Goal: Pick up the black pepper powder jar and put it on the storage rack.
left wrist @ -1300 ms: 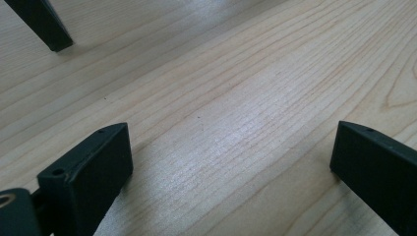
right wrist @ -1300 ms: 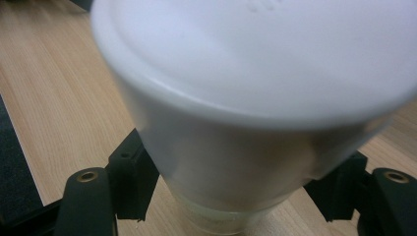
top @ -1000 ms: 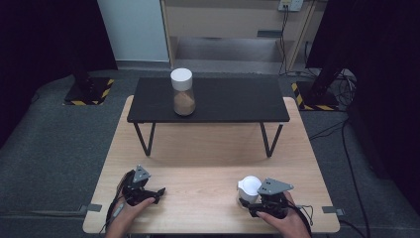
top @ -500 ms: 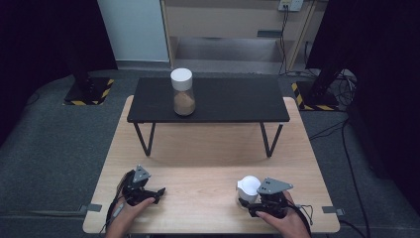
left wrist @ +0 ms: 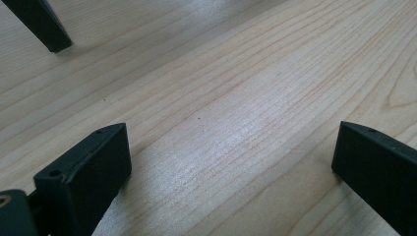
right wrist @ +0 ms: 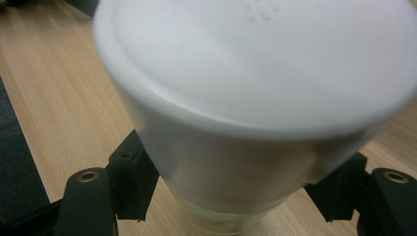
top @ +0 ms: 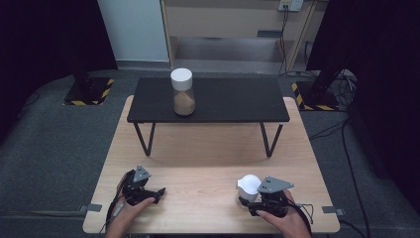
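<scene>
Seen from above, a pale wooden surface with fine straight grain carries a low black shelf on thin metal legs at its far side.

At about 7 o'clock on the surface, the left tool rests low in a hand, its two blocky matte-black jaws spread wide with nothing but bare wood between them.

At 11 o'clock, on the shelf, stands a clear jar with a white cap, its lower part filled with tan, sandy-looking material.

At about 5 o'clock, the right tool pinches a second white-capped container, close to the near edge. In the right gripper view the white cap looks smooth, round and slightly domed, with small raised dots near its rim; the black jaws press the translucent body below it from both sides.

The step in hand appears to be the grasp of this container. The next move probably calls for a steady, upright lift, perhaps toward the shelf, keeping the pinch firm on the slick plastic.
</scene>
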Tool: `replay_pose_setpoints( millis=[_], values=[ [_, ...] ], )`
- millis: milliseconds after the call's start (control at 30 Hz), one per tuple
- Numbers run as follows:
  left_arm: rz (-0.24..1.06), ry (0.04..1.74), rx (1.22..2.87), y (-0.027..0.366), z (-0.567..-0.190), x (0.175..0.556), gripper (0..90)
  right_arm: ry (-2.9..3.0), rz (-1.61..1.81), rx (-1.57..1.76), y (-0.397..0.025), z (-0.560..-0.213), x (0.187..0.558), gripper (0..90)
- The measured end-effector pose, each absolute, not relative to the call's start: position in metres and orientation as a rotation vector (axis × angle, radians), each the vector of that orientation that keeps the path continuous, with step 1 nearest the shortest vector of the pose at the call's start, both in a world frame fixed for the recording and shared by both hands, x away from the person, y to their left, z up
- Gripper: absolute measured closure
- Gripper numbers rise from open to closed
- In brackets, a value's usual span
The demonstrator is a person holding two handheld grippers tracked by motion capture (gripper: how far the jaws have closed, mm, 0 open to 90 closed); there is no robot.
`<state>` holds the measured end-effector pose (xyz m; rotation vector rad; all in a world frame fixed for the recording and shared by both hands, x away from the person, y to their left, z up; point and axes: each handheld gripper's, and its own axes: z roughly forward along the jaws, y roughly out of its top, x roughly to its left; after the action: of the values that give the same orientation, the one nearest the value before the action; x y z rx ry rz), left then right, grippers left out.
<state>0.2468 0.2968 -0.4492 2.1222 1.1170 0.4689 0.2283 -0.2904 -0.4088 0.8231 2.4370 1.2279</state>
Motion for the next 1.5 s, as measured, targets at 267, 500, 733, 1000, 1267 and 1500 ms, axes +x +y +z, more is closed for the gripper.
replay_pose_setpoints(
  millis=[267,500,733,1000,1267,1500],
  values=[
    [0.469,1.117,2.122,0.297,-0.449,0.247,0.0,2.423,1.230,0.805,-0.292,-0.391,0.231,31.5],
    [0.470,1.118,2.122,0.297,-0.449,0.247,0.0,2.421,1.220,0.793,-0.289,-0.382,0.236,31.5],
    [0.469,1.117,2.122,0.297,-0.449,0.247,0.0,2.416,1.228,0.798,-0.288,-0.367,0.245,31.5],
    [0.469,1.117,2.122,0.297,-0.449,0.247,0.0,2.424,1.228,0.810,-0.285,-0.358,0.253,31.5],
    [0.467,1.116,2.123,0.297,-0.449,0.247,0.0,2.433,1.227,0.801,-0.279,-0.344,0.261,31.5],
    [0.467,1.115,2.124,0.297,-0.449,0.247,0.0,2.433,1.233,0.792,-0.277,-0.330,0.269,31.5]
  ],
)
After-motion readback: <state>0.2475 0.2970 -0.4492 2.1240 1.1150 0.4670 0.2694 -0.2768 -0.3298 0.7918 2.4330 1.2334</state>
